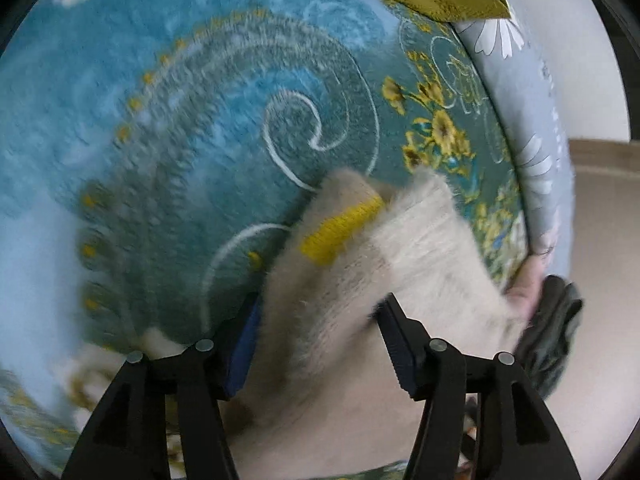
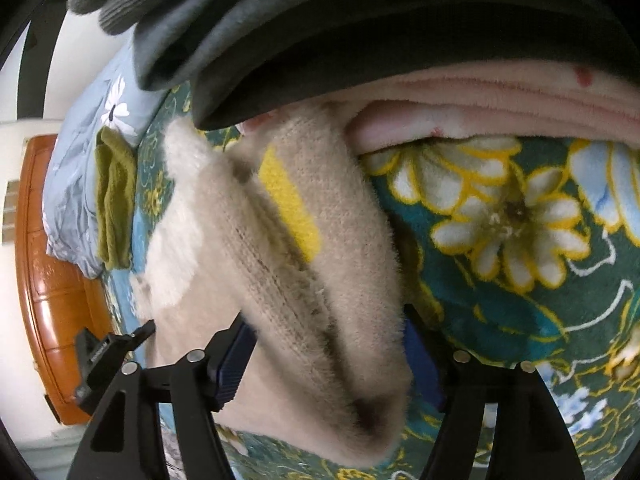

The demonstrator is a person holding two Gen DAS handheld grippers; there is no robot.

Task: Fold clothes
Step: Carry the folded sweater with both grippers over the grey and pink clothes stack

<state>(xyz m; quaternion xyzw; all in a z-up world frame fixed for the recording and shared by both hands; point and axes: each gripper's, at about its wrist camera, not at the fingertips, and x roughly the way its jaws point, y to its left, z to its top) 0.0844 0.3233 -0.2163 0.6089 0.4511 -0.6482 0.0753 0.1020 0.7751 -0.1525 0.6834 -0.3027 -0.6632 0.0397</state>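
Note:
A fuzzy beige knit garment [image 1: 360,280] with a yellow patch [image 1: 340,228] lies folded over the teal floral blanket [image 1: 180,120]. My left gripper [image 1: 320,344] has its jaws set wide, with the beige knit lying between them. In the right wrist view the same beige garment [image 2: 312,264] with its yellow patch [image 2: 290,204] runs between the wide-set jaws of my right gripper [image 2: 328,360]. I cannot tell whether either gripper pinches the cloth. The left gripper's tip [image 2: 112,348] shows at the lower left of the right wrist view.
A stack of folded clothes, dark grey [image 2: 360,32] over pink [image 2: 500,108], lies beyond the right gripper. An olive-green cloth [image 2: 114,196] rests near the bed's edge [image 2: 72,184] on a grey daisy-print sheet [image 1: 536,112]. An orange wooden cabinet [image 2: 52,288] stands beside the bed.

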